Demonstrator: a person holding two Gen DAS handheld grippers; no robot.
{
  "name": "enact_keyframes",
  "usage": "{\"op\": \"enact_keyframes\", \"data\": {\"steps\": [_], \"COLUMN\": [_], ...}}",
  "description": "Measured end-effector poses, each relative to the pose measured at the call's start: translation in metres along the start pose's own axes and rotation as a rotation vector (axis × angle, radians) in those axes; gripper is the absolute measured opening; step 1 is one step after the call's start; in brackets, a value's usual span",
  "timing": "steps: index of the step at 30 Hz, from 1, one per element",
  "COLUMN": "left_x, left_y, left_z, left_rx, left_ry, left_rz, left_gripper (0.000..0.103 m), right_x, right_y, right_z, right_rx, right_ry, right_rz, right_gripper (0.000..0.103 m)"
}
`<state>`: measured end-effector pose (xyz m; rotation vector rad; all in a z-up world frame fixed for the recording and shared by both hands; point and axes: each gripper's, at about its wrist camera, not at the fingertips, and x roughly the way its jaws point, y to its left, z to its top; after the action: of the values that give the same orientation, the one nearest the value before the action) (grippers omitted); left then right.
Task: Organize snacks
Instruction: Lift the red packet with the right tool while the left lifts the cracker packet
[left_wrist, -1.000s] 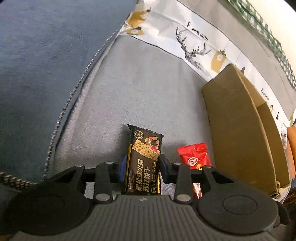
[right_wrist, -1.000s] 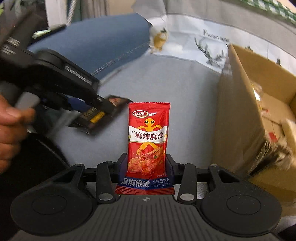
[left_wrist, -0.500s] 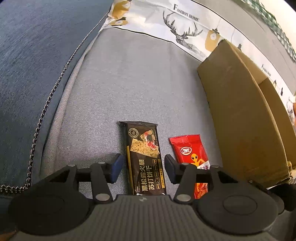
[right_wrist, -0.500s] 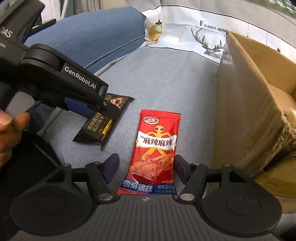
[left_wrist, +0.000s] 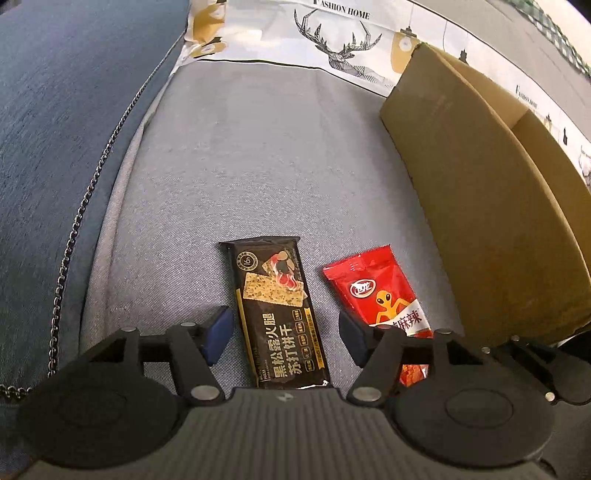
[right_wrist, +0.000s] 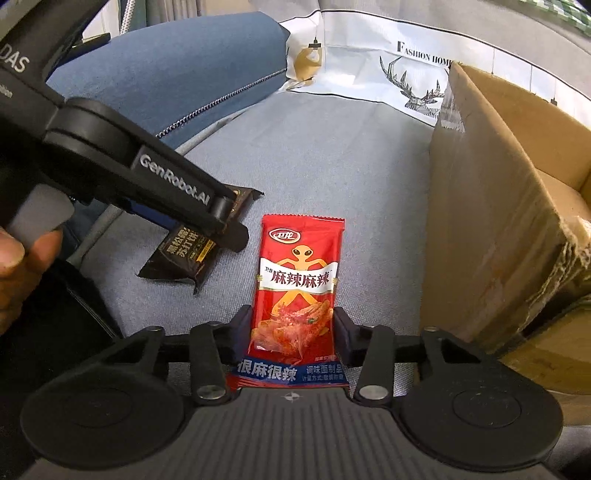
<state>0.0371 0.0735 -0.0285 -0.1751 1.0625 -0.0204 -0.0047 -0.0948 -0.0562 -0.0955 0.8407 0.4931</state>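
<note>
A black cracker packet (left_wrist: 277, 314) lies flat on the grey seat (left_wrist: 258, 147). My left gripper (left_wrist: 284, 325) straddles its near half; its jaws are opening and the blue pads (left_wrist: 218, 328) stand clear of it. A red spicy-snack packet (left_wrist: 380, 291) lies just right of it. In the right wrist view my right gripper (right_wrist: 291, 325) is closing, with its pads against both edges of that red packet (right_wrist: 299, 277). To the left there, the black packet (right_wrist: 188, 254) lies partly hidden under a left gripper finger (right_wrist: 221, 225).
An open cardboard box (left_wrist: 480, 184) stands on the seat to the right, its wall (right_wrist: 498, 221) close to the red packet. A blue cushion (left_wrist: 55, 110) borders the left, a white deer-print cloth (left_wrist: 332, 37) the back. A person's hand (right_wrist: 18, 266) holds the left gripper.
My left gripper let go of the black packet and opened around it. My right gripper opened around the red packet half a second ago and has closed on it again.
</note>
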Motion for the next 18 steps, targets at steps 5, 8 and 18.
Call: {"op": "enact_keyframes", "data": {"steps": [5,8,18], "left_x": [0.0004,0.0006,0.0017], "left_y": [-0.0013,-0.0029,-0.0071], "left_z": [0.0,0.0005,-0.0005], "left_rx": [0.011,0.022,0.041], "left_ry": [0.0,0.002,-0.003], "left_rz": [0.012,0.019,0.06], "left_gripper": [0.068,0.067,0.052], "right_x": [-0.0014,-0.0003,0.0011], "right_y": [0.0003,-0.0008,0.0007], "right_z": [-0.0012,-0.001,0.0002], "right_rx": [0.007,0.006,-0.003], "right_ry": [0.003,0.009,0.01], "right_rz": [-0.004,-0.002,-0.006], "right_gripper": [0.046,0.047,0.047]}}
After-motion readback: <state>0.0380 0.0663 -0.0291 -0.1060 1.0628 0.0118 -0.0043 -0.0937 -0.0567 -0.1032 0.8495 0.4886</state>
